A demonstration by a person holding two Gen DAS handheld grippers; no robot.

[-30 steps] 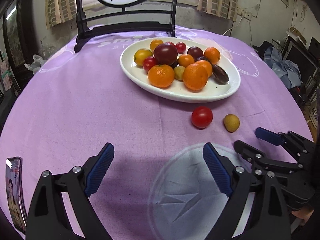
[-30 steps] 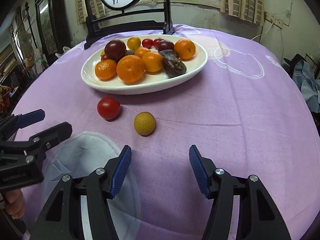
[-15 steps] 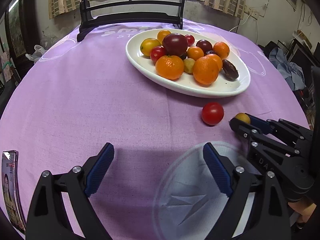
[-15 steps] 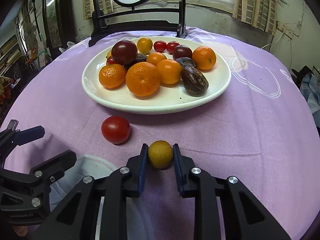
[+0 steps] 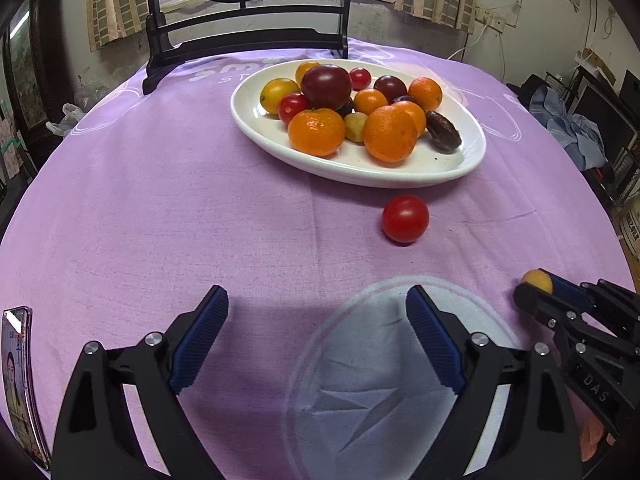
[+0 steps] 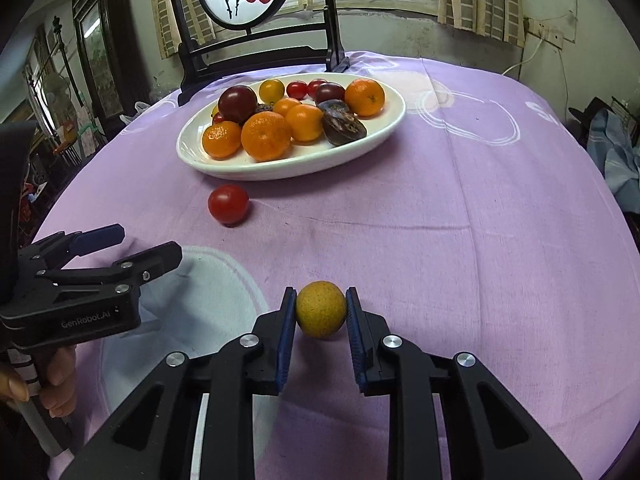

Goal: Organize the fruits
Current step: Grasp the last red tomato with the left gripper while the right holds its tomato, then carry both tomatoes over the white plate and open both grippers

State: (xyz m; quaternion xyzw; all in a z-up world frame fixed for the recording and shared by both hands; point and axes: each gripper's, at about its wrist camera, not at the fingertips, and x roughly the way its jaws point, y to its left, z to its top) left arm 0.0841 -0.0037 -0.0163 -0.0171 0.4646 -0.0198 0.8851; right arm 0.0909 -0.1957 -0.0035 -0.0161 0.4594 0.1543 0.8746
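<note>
My right gripper (image 6: 321,310) is shut on a small yellow-brown fruit (image 6: 320,309), lifted a little above the purple cloth; the same fruit (image 5: 538,281) peeks out of that gripper (image 5: 540,288) at the right edge of the left wrist view. A red tomato (image 6: 228,204) (image 5: 405,219) lies loose on the cloth just in front of the white oval plate (image 6: 372,136) (image 5: 460,168), which holds several oranges, tomatoes and dark fruits. My left gripper (image 5: 316,332) hovers open and empty over the near cloth, also seen as the left gripper (image 6: 136,246) from the right wrist.
A pale round patch (image 5: 384,392) marks the cloth under my left gripper. A dark wooden screen stand (image 6: 256,52) rises behind the plate. A phone-like card (image 5: 18,380) lies at the near left edge. A hand (image 6: 52,384) grips the left handle.
My right gripper went forward to the yellow-brown fruit, shut on it, then drew back toward me and slightly up with it. The left gripper stayed open and in place.
</note>
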